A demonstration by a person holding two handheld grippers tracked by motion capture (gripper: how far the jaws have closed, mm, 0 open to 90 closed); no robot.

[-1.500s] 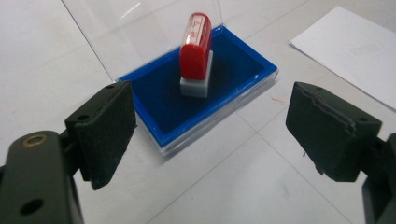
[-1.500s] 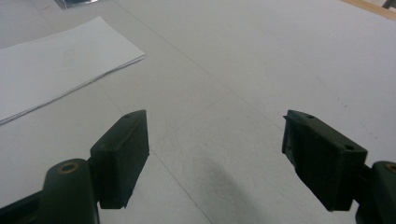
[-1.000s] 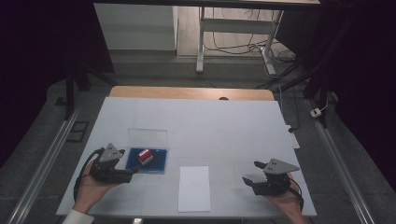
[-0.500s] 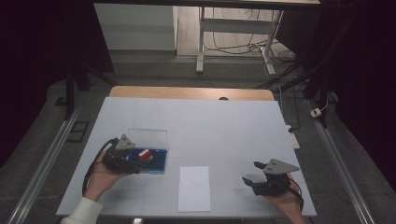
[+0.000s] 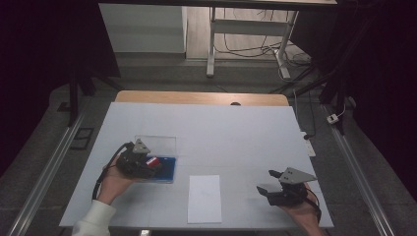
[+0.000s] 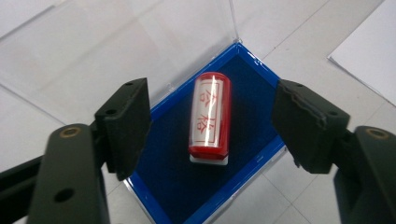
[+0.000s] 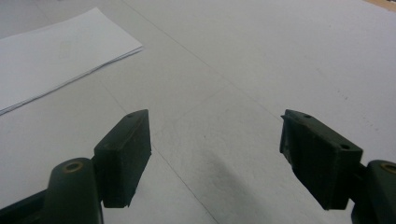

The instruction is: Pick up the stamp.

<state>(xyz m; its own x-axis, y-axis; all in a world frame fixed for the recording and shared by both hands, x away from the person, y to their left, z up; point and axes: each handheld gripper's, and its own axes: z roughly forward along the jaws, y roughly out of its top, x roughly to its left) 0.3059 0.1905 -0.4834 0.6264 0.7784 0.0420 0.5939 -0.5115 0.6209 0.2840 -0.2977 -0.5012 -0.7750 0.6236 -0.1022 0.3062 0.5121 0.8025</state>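
Having travelled forward over the last second, the left gripper (image 6: pixel 212 121) hung with its jaws spread either side of the red cylindrical stamp (image 6: pixel 209 116), which lay untouched in the blue-lined open case (image 6: pixel 254 88); a pick-up seemed imminent. The right gripper (image 5: pixel 275 189), also spread, rested beside the white paper sheet (image 5: pixel 204 198).

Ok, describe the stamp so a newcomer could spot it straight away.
On the white table, look to its near left, where a shallow blue-lined case lies with its clear lid folded open. The stamp lies on its side in that case, between the open left gripper's jaws. It is the one red cylinder, with red characters on its white label.
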